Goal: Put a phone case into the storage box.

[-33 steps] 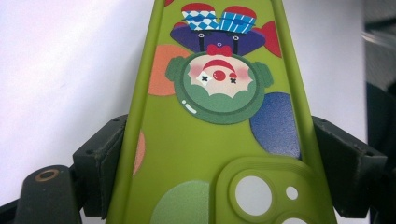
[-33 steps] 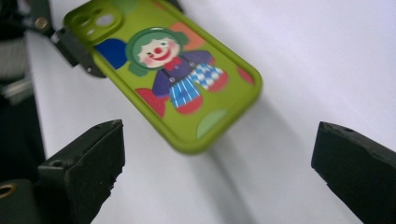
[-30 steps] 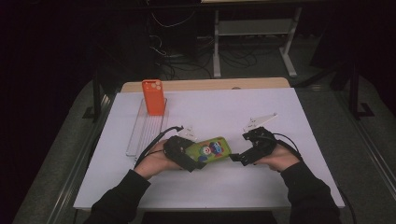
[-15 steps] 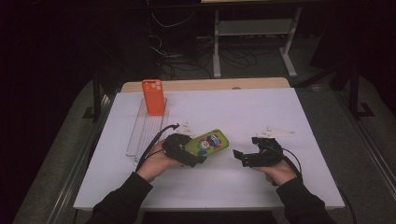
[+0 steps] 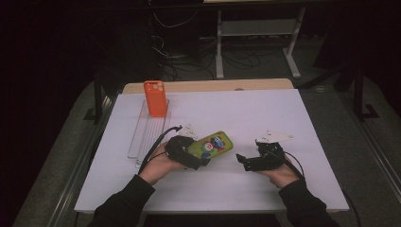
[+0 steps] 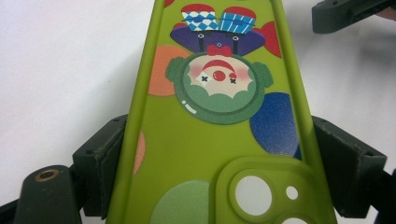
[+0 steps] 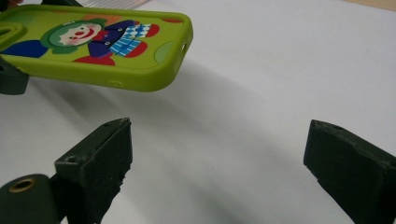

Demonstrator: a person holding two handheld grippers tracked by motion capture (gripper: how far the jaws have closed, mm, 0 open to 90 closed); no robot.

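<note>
Phone case (image 5: 211, 145), green, soft-looking and light, was clamped by its long edges in our left gripper's (image 5: 193, 158) fingers above the worktop (image 5: 246, 113). Right gripper (image 5: 242, 162) fingers stood wide, empty. We judged edge grips safest; it flexes.

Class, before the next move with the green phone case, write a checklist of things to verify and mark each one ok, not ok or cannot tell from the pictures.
1. Left tool grips the case: ok, a jaw presses on each long edge.
2. Case clear of the table: ok, in the right gripper view it hangs above its shadow.
3. Right tool free: ok, jaws wide apart with nothing between them.
4. Right tool apart from the case: ok, a bare gap lies between them in the high view.
5. Orange case out of the way: ok, it stands upright at the far left.
6. Anything inside the green case: cannot tell, its back faces up.
</note>
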